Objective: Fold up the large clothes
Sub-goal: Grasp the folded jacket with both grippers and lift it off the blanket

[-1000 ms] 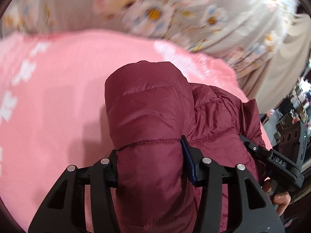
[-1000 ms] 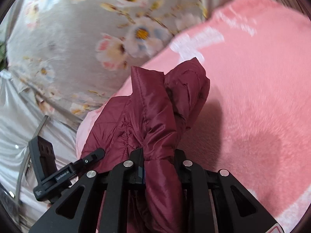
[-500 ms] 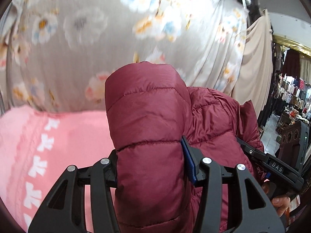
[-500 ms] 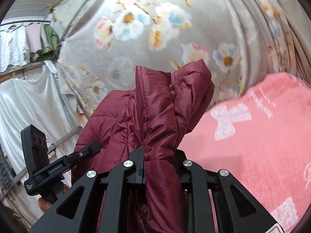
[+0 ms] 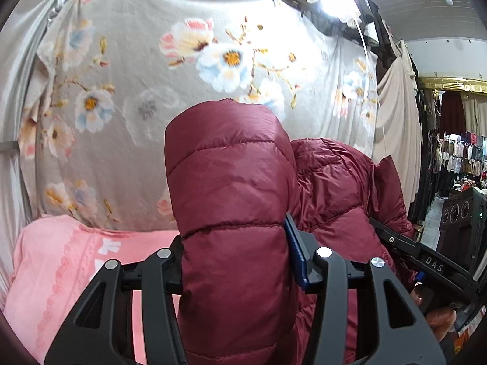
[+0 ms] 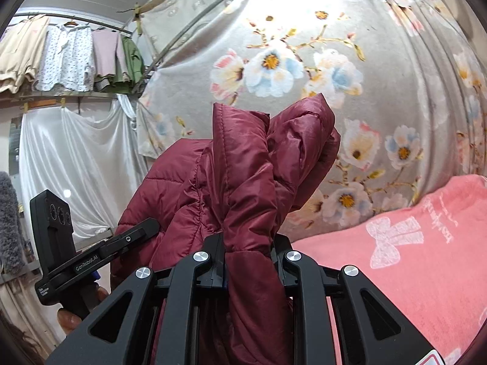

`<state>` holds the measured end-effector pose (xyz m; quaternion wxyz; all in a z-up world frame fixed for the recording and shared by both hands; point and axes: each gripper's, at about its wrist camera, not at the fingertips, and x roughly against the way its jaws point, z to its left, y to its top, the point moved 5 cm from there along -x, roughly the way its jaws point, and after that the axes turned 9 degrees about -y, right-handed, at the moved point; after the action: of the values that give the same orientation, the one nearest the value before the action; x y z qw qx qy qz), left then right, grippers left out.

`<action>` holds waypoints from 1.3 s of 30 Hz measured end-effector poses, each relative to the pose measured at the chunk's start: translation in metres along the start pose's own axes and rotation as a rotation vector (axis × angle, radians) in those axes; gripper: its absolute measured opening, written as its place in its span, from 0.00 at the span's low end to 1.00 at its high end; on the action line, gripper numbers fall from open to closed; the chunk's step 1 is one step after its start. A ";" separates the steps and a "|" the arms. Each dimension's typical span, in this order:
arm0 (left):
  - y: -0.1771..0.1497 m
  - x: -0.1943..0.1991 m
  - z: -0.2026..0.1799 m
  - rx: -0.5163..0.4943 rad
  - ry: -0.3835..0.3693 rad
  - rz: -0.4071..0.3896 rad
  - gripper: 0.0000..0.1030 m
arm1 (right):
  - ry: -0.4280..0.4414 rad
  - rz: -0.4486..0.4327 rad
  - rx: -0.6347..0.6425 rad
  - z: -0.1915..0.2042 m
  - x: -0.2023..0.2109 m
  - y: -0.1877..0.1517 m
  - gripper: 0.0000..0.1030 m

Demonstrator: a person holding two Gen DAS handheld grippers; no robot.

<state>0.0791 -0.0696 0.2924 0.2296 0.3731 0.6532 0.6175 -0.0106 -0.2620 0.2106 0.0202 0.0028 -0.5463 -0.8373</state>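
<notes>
A dark red quilted puffer jacket (image 5: 231, 188) is held up in the air by both grippers. My left gripper (image 5: 237, 258) is shut on a thick padded fold of it. My right gripper (image 6: 249, 252) is shut on a bunched edge of the same jacket (image 6: 252, 164). The right gripper also shows in the left wrist view (image 5: 426, 261) at the right, close behind the jacket. The left gripper shows in the right wrist view (image 6: 91, 255) at the left. The pink blanket (image 5: 67, 261) lies below the jacket.
A grey floral sheet (image 5: 182, 70) hangs straight ahead behind the pink blanket (image 6: 411, 243). A white drape (image 6: 76, 158) and hanging clothes (image 6: 70, 57) are at the left. Shop racks of clothes (image 5: 456, 158) stand at the right.
Both grippers have lifted and tilted up with the jacket. The views now face the floral sheet instead of looking down on the pink blanket. The grips have not changed.
</notes>
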 end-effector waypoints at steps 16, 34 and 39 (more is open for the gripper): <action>-0.006 -0.025 0.112 0.043 0.073 0.002 0.46 | 0.052 0.110 0.017 0.030 -0.130 -0.021 0.17; -0.166 -0.178 0.265 0.267 0.107 0.296 0.46 | -0.103 0.445 -0.057 -0.054 -0.304 -0.159 0.17; -0.219 -0.211 0.286 0.314 0.111 0.387 0.46 | -0.156 0.533 -0.078 -0.085 -0.331 -0.204 0.17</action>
<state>0.3819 -0.0421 0.0066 0.0101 0.4880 0.6692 0.5603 0.3157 -0.2452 -0.0160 0.1977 -0.2063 -0.4951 -0.8205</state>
